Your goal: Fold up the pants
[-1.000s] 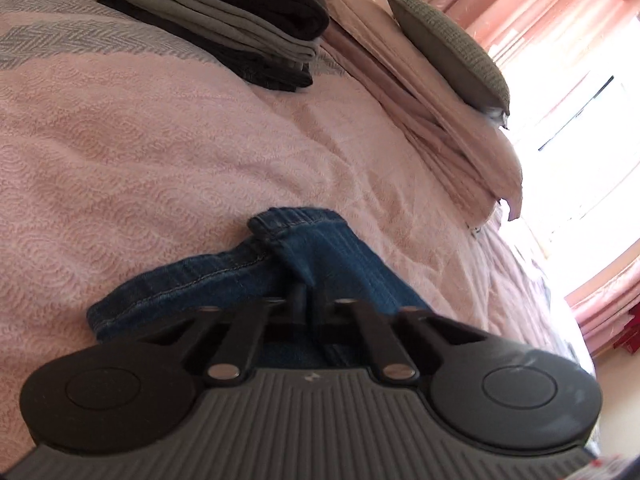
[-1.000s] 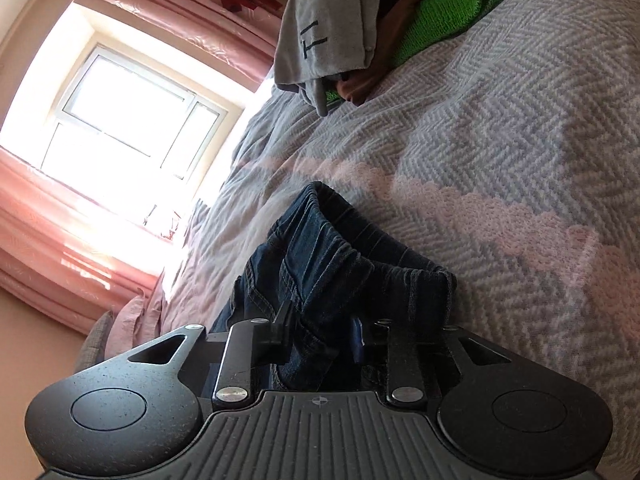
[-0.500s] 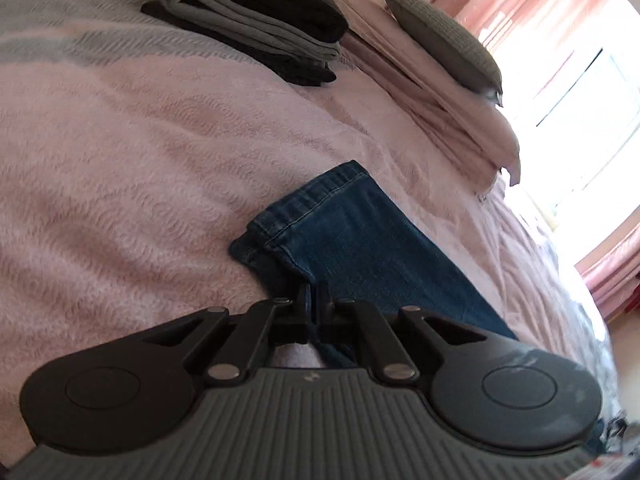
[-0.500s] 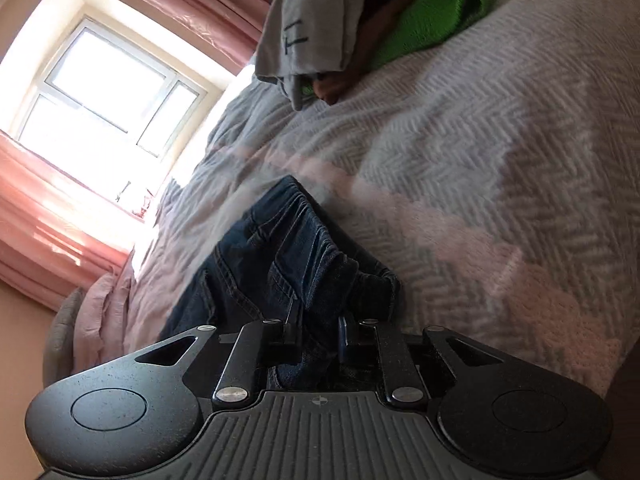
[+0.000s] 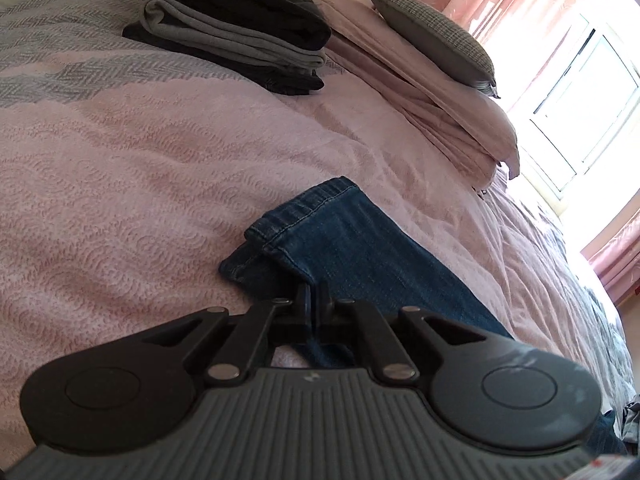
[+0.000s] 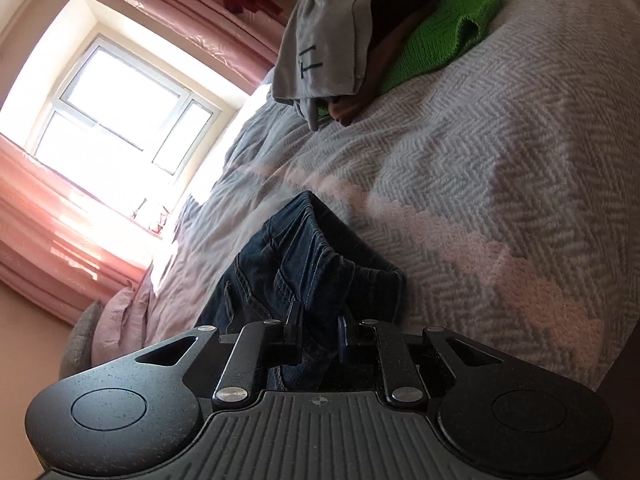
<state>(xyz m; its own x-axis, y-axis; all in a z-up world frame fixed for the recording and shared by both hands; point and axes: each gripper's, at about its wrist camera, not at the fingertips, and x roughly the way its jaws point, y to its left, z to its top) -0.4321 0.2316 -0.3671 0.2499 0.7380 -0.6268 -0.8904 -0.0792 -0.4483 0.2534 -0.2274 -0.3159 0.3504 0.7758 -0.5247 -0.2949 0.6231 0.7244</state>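
Blue jeans [image 5: 352, 248] lie on the pink and grey bedspread [image 5: 140, 152]. One leg stretches away to the right, with its hem end towards the folded stack. My left gripper [image 5: 314, 292] is shut on the edge of that leg, just behind the hem, and a second hem pokes out beneath at the left. In the right wrist view the gathered waistband of the jeans [image 6: 296, 256] bunches up in front of my right gripper [image 6: 318, 328], which is shut on a fold of the denim.
A stack of folded dark and grey clothes [image 5: 236, 36] sits at the far side of the bed, beside a grey cushion [image 5: 432, 44] and pink pillows [image 5: 440, 120]. A loose heap of grey, brown and green clothes [image 6: 372, 40] lies beyond the waistband. Behind are a window [image 6: 120, 108] and pink curtains.
The left gripper has pulled the crumpled leg out, so it now lies stretched and flat. The right jaws have closed in on the waistband fold and lifted it a little.
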